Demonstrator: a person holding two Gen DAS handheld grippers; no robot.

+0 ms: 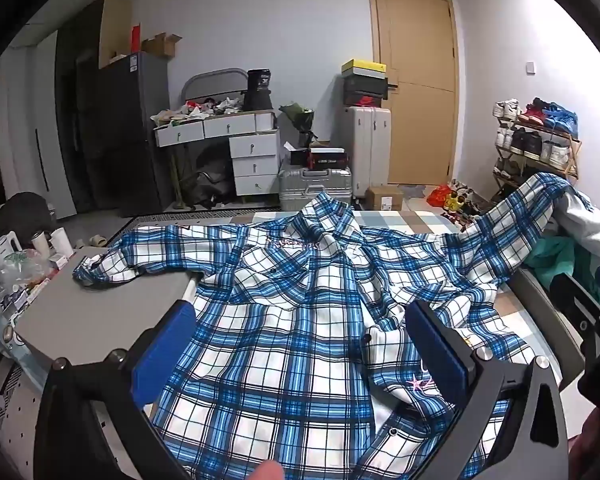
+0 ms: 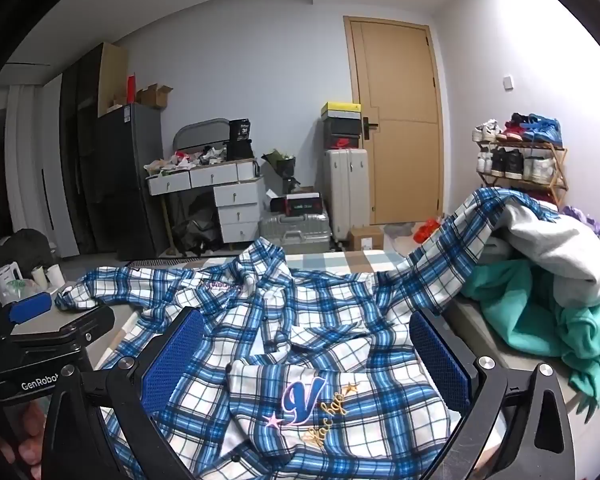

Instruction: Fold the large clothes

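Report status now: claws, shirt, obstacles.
Left claw open, right claw open, both empty. Plaid shirt spread out, unfolded. One sleeve draped over clothes pile.

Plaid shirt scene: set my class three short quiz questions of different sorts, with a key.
1. True or false: both grippers are shut on the plaid shirt.
2. The shirt's sleeve at picture right drapes over: A) a suitcase, B) a pile of clothes, C) a chair.
3. Fill in: the big embroidered letter on the shirt is ___.

Key: 1 false, since left gripper and right gripper stand wide open above the cloth; 2 B; 3 V.
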